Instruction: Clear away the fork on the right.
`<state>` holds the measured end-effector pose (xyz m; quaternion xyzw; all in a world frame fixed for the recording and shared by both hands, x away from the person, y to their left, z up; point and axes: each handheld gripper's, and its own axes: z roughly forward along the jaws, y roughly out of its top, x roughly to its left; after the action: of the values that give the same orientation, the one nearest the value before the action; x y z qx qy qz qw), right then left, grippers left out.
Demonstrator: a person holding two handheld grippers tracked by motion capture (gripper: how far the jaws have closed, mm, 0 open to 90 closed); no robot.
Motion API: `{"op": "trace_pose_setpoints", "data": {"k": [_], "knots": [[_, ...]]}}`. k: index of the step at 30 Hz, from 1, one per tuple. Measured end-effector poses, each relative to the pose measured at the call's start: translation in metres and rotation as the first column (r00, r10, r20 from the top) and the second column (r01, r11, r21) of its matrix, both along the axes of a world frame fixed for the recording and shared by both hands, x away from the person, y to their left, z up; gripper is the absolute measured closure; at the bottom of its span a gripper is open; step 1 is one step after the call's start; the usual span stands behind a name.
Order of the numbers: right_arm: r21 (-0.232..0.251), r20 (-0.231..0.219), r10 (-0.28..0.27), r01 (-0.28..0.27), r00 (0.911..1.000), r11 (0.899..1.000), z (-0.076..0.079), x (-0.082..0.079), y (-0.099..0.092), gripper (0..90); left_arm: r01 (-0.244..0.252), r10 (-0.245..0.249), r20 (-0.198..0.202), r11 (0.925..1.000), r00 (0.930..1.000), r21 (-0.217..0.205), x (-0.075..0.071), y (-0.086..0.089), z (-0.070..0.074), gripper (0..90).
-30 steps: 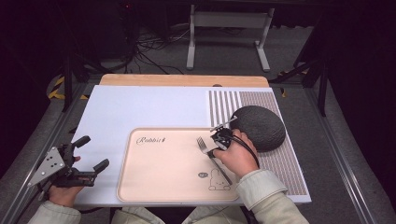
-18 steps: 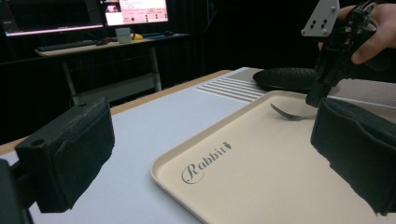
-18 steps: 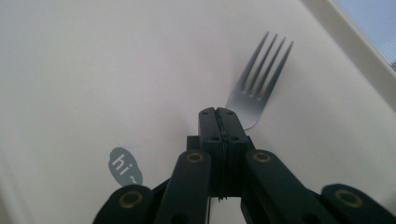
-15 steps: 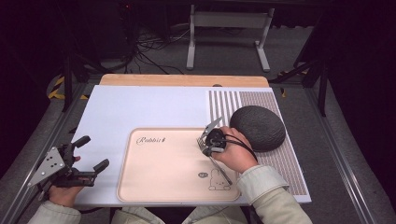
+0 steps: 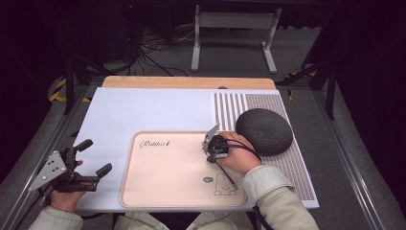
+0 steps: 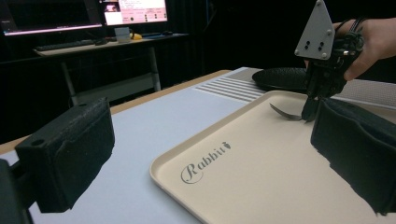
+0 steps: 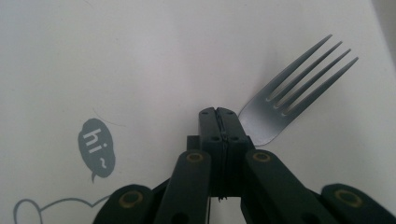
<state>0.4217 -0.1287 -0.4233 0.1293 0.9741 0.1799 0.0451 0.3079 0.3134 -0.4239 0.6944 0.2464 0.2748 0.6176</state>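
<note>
I've got a table (image 5: pixel 143 108) with a white top | beige tray (image 5: pixel 163 184) lying near my edge | striped mat (image 5: pixel 249 103) on the right, dark round pad (image 5: pixel 264 131) resting on it

Dark room, grey floor (image 5: pixel 158 43), lit monitors (image 6: pixel 135 10) on desk (image 6: pixel 107 44)

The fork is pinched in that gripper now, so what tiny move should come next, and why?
Probably a small lift straight up. The right gripper has its jaws shut on the fork, whose tines hang low over the beige tray. Raising it first would likely keep the tines from scraping the tray before it goes anywhere, perhaps toward the dark round mat. The left gripper waits open.
</note>
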Motion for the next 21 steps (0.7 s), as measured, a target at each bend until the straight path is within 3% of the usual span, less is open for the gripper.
{"op": "trace_pose_setpoints", "data": {"k": [14,21], "knots": [[-0.011,-0.002,-0.015,0.015,0.9999,1.0,0.0003,0.0018,0.0004,90.0,0.0,0.0,-0.001,1.0,1.0,-0.001,0.0,0.0002,0.0,0.5],[0.0,-0.002,-0.082,0.082,0.9966,0.997,0.0002,0.0056,-0.0073,90.0,0.001,-0.001,0.0,1.0,1.0,0.0,0.0,0.0002,0.0,0.5]]}}
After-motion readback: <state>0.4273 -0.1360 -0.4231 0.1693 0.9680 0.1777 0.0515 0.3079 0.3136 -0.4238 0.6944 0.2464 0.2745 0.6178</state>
